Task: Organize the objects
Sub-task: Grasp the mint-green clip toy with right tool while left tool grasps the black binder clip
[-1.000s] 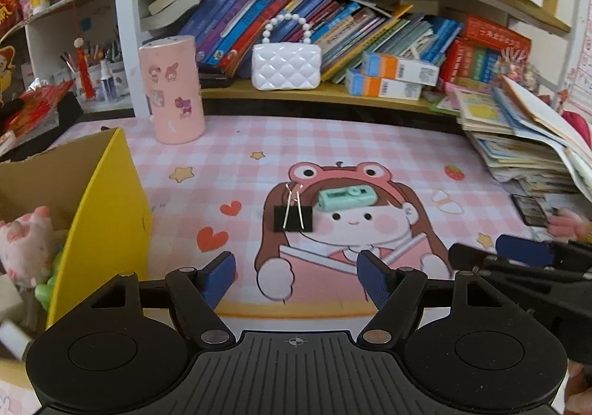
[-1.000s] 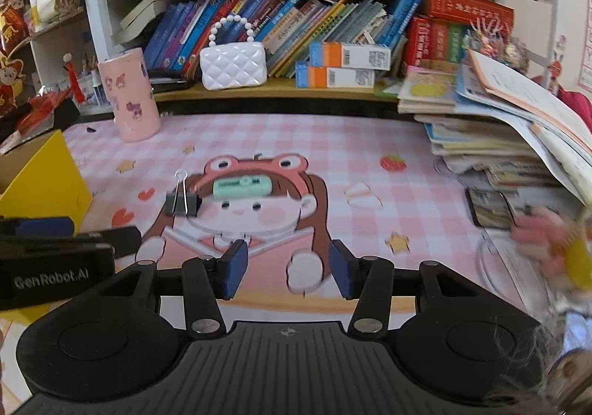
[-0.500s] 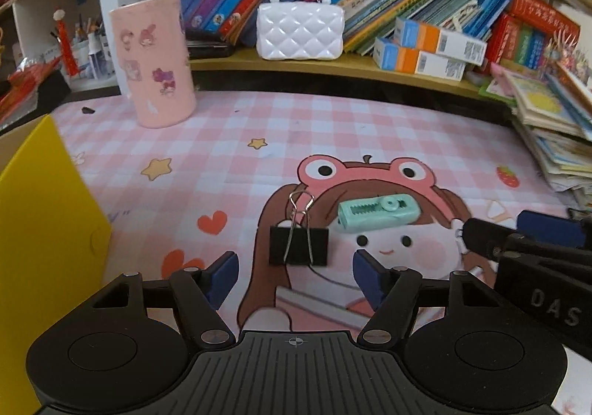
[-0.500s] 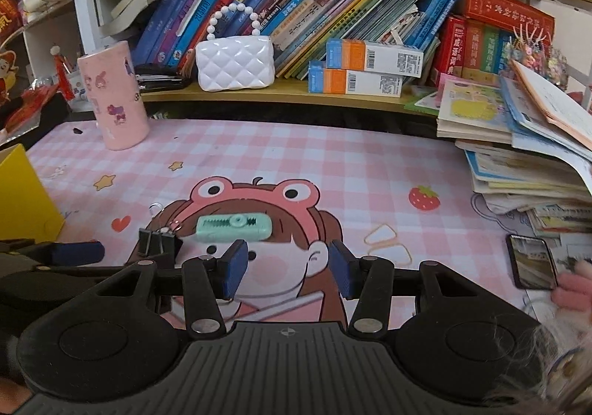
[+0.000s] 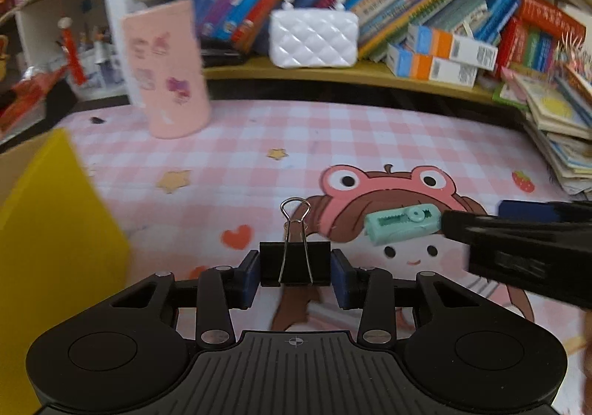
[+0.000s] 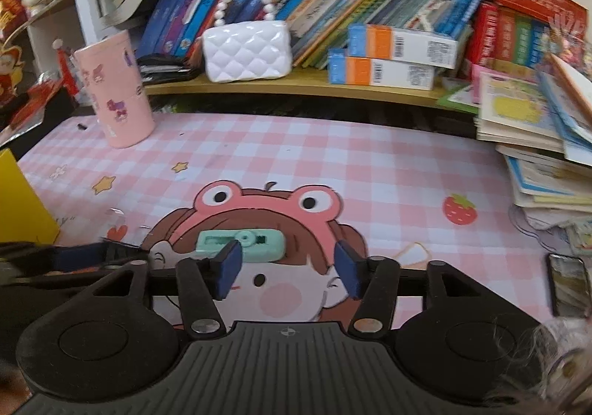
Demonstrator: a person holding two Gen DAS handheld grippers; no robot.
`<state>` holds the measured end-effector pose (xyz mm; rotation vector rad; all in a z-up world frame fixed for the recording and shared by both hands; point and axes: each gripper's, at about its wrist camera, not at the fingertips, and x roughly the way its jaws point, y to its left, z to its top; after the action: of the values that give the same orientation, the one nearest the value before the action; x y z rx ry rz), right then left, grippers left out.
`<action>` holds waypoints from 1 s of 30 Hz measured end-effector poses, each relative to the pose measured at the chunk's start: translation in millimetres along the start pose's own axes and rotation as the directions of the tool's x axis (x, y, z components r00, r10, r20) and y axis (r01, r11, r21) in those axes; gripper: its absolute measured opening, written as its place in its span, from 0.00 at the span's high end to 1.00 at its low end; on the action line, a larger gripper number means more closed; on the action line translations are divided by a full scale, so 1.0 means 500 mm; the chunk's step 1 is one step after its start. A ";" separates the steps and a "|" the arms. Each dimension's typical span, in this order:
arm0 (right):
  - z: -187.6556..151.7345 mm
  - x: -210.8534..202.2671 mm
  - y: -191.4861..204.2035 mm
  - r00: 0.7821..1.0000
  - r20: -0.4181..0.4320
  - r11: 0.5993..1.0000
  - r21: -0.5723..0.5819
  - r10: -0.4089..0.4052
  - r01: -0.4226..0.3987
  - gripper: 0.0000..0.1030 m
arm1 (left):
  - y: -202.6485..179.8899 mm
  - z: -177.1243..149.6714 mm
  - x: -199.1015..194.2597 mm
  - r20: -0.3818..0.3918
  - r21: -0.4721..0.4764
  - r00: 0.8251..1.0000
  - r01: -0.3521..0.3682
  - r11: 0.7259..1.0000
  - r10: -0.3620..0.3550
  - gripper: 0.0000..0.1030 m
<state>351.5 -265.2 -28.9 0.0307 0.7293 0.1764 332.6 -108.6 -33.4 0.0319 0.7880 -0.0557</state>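
A black binder clip (image 5: 295, 263) with silver wire handles lies on the pink cartoon mat (image 5: 333, 133). My left gripper (image 5: 295, 276) has its blue pads on both sides of the clip, touching or nearly touching it. A mint-green correction tape (image 6: 242, 244) lies on the mat just beyond my right gripper (image 6: 286, 268), which is open around its near edge. The tape also shows in the left wrist view (image 5: 401, 224), with the right gripper (image 5: 518, 241) beside it.
A yellow box (image 5: 48, 230) stands at the left. A pink cup (image 5: 166, 70) stands at the back left. A white quilted purse (image 5: 313, 39) and books fill the shelf behind. A book stack (image 6: 544, 141) and a phone (image 6: 568, 285) lie at the right.
Both grippers moved forward and down. The left jaws closed in around the binder clip. The right gripper came up to the correction tape.
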 end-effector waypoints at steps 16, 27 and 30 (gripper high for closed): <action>-0.008 0.099 0.066 0.999 -0.020 0.996 -0.073 0.051 -0.052 0.35 | 0.045 -0.058 -0.190 0.036 -0.026 0.999 0.025 0.999 -0.024 0.63; -0.019 -0.007 0.053 0.999 0.028 0.999 0.017 0.041 -0.042 0.36 | 0.053 -0.095 -0.266 0.074 -0.028 0.995 0.074 0.997 -0.071 0.63; -0.038 -0.063 0.060 0.999 0.042 0.999 0.021 0.031 -0.032 0.36 | 0.059 -0.114 -0.289 0.086 -0.031 0.992 0.099 0.995 -0.096 0.63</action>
<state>311.2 -241.9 -19.5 0.0666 0.6898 0.1975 192.5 -70.9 29.4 -0.0418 0.7052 -0.1347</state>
